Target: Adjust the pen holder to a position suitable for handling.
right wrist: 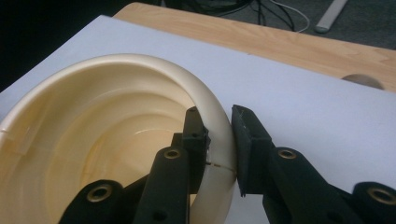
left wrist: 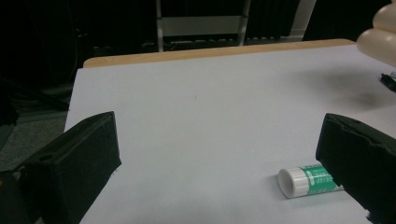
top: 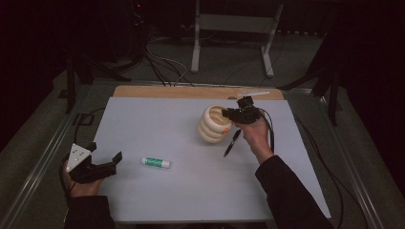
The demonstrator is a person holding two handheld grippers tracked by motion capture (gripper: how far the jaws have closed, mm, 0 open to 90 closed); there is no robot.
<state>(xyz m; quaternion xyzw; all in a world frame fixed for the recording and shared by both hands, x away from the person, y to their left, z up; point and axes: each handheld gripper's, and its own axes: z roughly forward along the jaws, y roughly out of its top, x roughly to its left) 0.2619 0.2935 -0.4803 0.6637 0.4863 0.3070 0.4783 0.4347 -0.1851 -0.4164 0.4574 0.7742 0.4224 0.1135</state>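
Right of centre, the right gripper (right wrist: 219, 140) pinched the ribbed cream cup's (right wrist: 107, 140) rim (probably light, stiff plastic); the left gripper (left wrist: 219, 154) stood spread.

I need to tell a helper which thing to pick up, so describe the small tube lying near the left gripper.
On the pale sheet covering the table, look toward the near left side. The glue stick lies flat there, just right of the left gripper, untouched. It is white with a green label, unlike the black pen.
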